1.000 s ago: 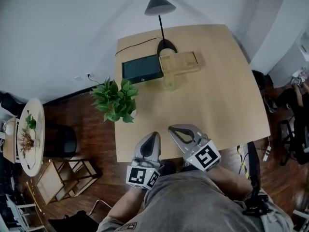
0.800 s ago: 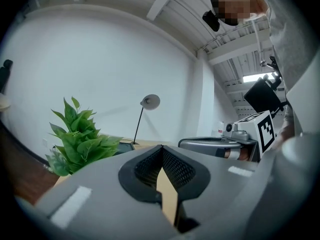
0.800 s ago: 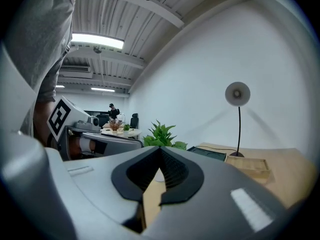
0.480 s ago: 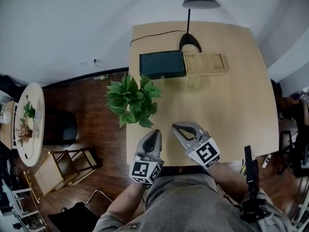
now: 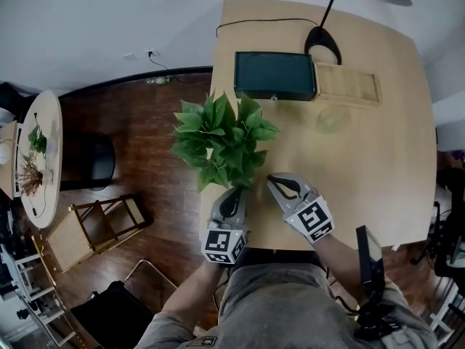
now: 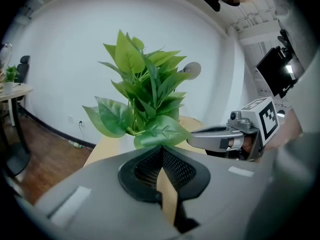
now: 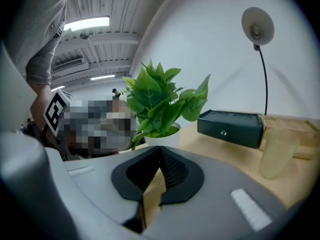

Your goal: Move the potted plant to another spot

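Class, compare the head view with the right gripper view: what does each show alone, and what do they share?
Only the head view: the wooden floor and a round side table at the left. Only the right gripper view: the ceiling lights and the plant's white pot. Both: the potted plant, the dark box, the lamp and the tan table.
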The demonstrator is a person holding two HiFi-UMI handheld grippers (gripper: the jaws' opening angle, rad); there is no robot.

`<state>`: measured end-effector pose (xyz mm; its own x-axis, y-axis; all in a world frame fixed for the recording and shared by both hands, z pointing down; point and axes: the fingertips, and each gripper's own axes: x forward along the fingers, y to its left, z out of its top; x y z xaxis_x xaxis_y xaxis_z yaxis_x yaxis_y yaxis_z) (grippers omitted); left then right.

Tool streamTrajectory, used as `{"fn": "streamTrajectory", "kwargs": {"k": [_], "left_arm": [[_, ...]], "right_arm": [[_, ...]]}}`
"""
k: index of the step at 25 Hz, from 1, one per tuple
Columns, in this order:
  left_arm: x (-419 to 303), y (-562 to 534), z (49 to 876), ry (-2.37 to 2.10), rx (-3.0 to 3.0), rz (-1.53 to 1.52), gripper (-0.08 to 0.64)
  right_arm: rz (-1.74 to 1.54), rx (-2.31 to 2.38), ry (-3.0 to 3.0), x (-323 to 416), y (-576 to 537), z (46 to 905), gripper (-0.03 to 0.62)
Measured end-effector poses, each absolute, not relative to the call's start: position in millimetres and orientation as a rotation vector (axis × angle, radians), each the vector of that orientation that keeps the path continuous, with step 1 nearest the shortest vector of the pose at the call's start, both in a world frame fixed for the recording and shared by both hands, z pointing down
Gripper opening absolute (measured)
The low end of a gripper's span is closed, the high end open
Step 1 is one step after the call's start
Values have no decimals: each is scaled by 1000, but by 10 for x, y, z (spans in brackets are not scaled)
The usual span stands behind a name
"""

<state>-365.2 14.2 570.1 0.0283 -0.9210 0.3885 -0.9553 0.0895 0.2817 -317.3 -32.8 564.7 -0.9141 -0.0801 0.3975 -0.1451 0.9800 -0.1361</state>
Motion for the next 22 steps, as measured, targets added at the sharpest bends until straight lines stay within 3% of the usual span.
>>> {"fn": "streamTrajectory", "kwargs": {"k": [16, 22], "left_arm": [[-4178, 189, 6210, -1939, 1735, 194, 5], [-4418, 138, 6196, -2007, 1762, 275, 23]], "right_arm": [[227, 74, -2651, -3570, -382, 6110, 16], [212, 53, -2629, -3637, -422, 6146, 97]]}}
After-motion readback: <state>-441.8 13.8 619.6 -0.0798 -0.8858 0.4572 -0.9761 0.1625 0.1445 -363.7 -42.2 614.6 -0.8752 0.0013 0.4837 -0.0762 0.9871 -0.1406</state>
